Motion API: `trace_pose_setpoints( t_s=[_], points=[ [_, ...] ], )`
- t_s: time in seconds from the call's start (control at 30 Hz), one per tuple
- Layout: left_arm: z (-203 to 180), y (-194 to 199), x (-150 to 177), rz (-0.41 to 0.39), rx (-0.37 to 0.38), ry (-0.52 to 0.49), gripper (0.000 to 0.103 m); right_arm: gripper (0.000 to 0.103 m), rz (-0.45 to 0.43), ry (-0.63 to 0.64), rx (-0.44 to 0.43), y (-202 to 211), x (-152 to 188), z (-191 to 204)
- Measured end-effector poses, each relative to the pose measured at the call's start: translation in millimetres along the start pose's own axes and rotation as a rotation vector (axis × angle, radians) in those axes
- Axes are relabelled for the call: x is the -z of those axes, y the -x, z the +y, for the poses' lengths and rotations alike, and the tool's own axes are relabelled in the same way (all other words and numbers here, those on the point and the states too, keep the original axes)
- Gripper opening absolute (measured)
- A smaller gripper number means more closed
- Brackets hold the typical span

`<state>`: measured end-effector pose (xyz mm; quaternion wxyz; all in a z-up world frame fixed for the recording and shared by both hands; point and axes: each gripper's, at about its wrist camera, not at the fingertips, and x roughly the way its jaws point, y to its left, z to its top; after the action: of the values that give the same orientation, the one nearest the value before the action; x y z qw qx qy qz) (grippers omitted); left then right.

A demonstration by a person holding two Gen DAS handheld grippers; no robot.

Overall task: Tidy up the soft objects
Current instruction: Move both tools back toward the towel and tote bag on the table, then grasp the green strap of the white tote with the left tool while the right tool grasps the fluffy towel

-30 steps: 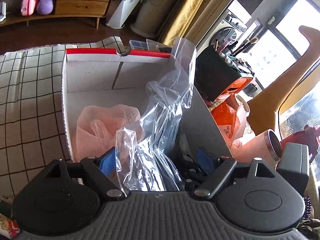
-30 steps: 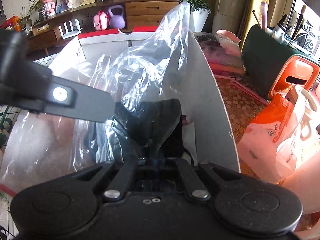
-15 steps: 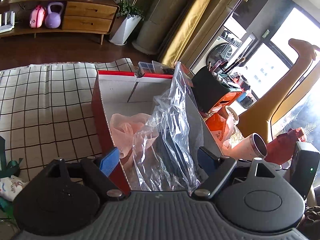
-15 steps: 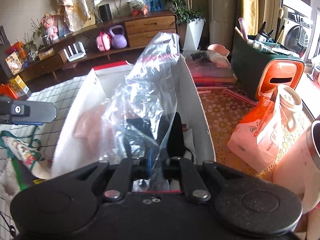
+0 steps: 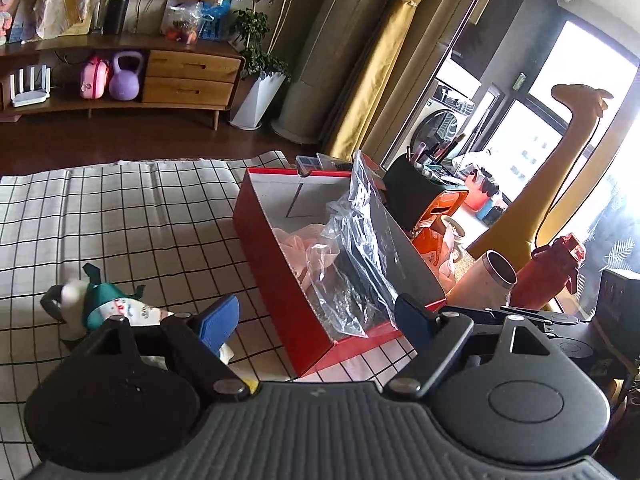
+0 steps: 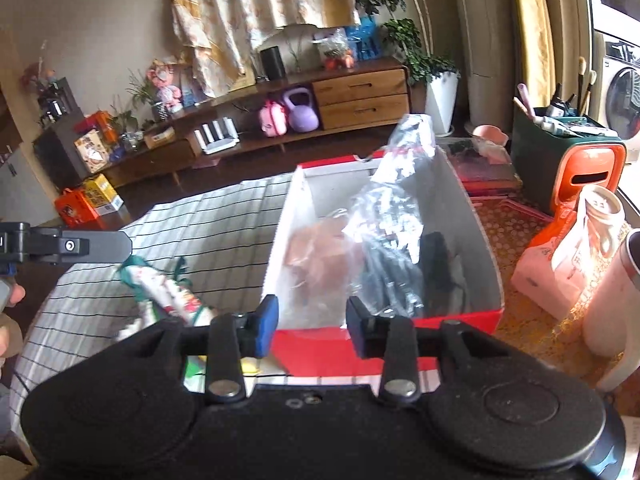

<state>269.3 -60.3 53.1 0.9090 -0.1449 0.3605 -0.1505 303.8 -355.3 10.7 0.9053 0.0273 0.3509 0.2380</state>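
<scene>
A red cardboard box (image 5: 276, 276) (image 6: 400, 336) with white inside stands on the checked cloth. In it lie a clear plastic bag with dark contents (image 5: 356, 248) (image 6: 396, 236) and a pink soft item (image 5: 300, 244) (image 6: 320, 256). A green and white soft toy (image 5: 108, 312) (image 6: 168, 292) lies on the cloth left of the box. My left gripper (image 5: 316, 320) is open and empty, raised near the box's near corner. My right gripper (image 6: 312, 328) is open and empty, in front of the box's near wall.
The checked cloth (image 5: 120, 216) spreads to the left. Right of the box stand a green and orange organizer with brushes (image 5: 424, 200) (image 6: 568, 164), an orange and white bag (image 6: 560, 264), a pale tumbler (image 5: 488, 284) and a red bottle (image 5: 552, 272).
Both grippers pulled back and up from the box. The right gripper let go of the plastic bag and opened. The bag now rests in the box.
</scene>
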Motion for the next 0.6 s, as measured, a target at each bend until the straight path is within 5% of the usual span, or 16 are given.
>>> trace_pose_setpoints(
  t_s=[0.37,0.6],
  points=[
    [50,68,46,-0.076,-0.073,0.071,0.101,0.085,-0.026,0.069,-0.096,18,33,58],
    [82,79,72,-0.093,-0.148,0.094,0.103,0.098,-0.015,0.116,-0.129,8,50,92]
  ],
)
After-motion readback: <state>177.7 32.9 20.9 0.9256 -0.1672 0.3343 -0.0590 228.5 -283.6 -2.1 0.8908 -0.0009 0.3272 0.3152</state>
